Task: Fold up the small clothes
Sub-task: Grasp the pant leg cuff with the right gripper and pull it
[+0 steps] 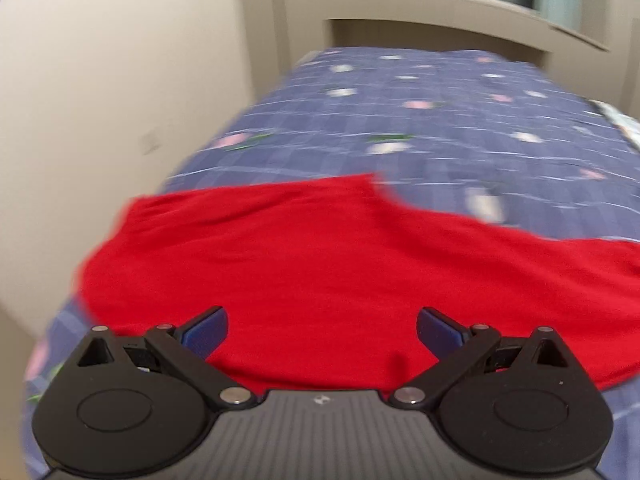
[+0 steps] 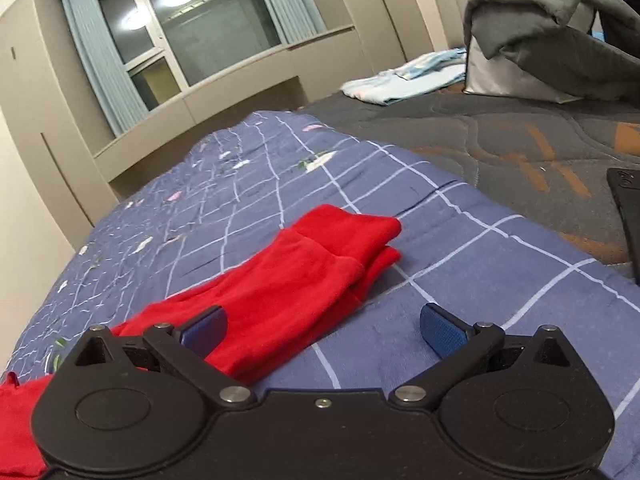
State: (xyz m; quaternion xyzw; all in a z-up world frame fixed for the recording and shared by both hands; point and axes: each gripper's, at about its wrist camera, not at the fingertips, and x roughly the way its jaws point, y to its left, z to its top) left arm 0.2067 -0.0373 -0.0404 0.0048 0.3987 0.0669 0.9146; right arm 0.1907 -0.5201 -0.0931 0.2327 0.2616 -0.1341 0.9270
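Observation:
A small red garment (image 1: 320, 256) lies spread on a blue checked floral sheet (image 1: 420, 120). My left gripper (image 1: 322, 330) is open and empty, hovering just above the garment's near part. In the right wrist view a folded red sleeve or leg (image 2: 304, 276) of the garment stretches away from me on the sheet (image 2: 460, 264). My right gripper (image 2: 324, 332) is open and empty; its left finger sits over the red cloth and its right finger over bare sheet. The left wrist view is motion-blurred.
A beige wall (image 1: 100, 80) borders the bed on the left. A window with blue curtains (image 2: 192, 28) is beyond. On the grey quilt (image 2: 500, 140) lie folded pale blue clothes (image 2: 404, 76), a grey blanket pile (image 2: 552, 32) and a black phone (image 2: 628, 208).

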